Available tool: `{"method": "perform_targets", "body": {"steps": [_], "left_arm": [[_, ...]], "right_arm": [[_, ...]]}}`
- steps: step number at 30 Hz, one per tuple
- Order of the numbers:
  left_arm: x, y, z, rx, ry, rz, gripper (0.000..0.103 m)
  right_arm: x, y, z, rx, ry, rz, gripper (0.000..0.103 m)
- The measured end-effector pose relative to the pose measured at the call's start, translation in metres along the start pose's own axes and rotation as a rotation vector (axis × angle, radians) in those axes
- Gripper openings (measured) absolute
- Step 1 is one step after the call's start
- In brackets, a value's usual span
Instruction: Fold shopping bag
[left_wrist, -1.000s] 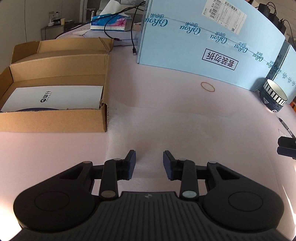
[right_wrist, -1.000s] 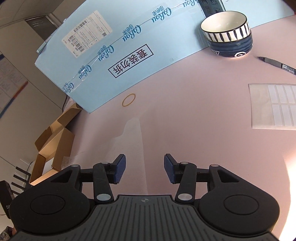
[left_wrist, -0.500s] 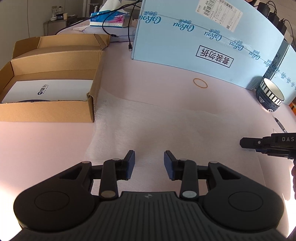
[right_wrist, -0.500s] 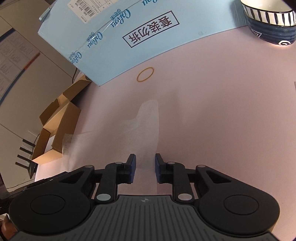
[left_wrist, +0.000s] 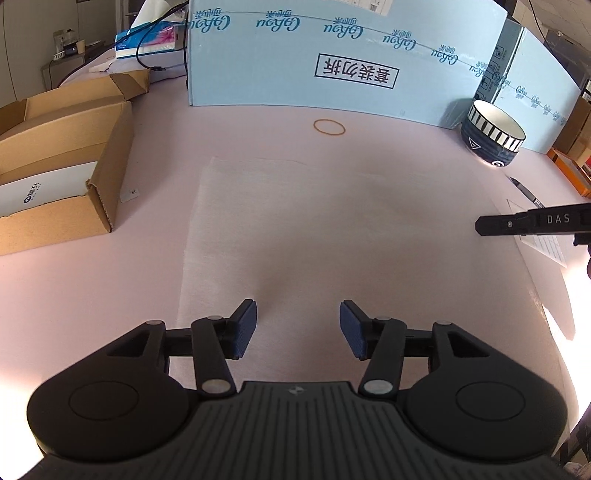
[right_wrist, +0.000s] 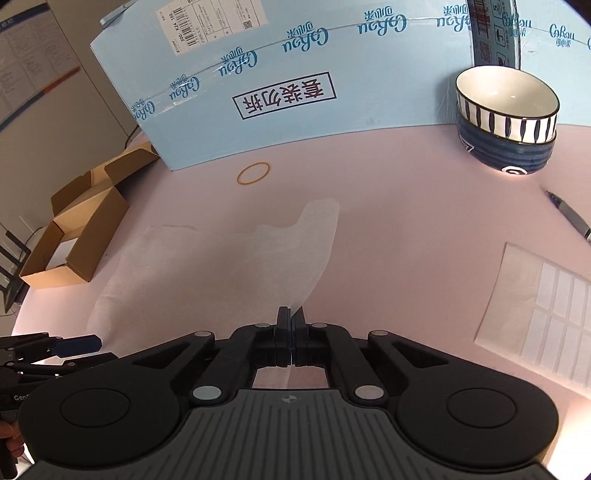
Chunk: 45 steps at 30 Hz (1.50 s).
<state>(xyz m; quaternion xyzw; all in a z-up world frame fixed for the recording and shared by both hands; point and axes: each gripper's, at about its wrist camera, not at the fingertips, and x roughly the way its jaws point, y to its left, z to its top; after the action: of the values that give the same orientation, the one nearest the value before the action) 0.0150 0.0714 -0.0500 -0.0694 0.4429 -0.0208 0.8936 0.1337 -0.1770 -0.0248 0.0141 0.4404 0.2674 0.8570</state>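
I seem to be working in an office or storeroom. My pink worktable (left_wrist: 406, 258) is crowded with a blue shipping carton (left_wrist: 332, 55) bearing a barcode label, an open cardboard box (left_wrist: 66, 155), a sticker sheet (right_wrist: 546, 314), a pen (right_wrist: 570, 214) and a rubber band (left_wrist: 329, 127).

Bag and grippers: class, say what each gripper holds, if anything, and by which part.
The right gripper is shut on the bag, pinching a thin raised edge of it. The left gripper holds nothing; its jaws are opening above the bag, apart from it.

thin white shopping bag (right_wrist: 207, 266), flat on table, one edge lifted
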Motion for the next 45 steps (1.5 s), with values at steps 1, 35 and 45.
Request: {"method": "perform_targets", "body": {"steps": [1,35,45], "left_arm": [[0.000,-0.004,-0.002,0.000,0.004,-0.008,0.047],[0.067,-0.152,0.105,0.325,-0.129,-0.348,0.029],[0.130,-0.186,0.103,0.463,-0.022,-0.256,0.023]], "right_arm": [[-0.001,-0.003,0.002,-0.006,-0.004,-0.009,0.000],[-0.049,0.029,-0.077,-0.034,-0.043,-0.077,0.004],[-0.055,0.015,-0.101,0.072,0.009,-0.066,0.004]]}}
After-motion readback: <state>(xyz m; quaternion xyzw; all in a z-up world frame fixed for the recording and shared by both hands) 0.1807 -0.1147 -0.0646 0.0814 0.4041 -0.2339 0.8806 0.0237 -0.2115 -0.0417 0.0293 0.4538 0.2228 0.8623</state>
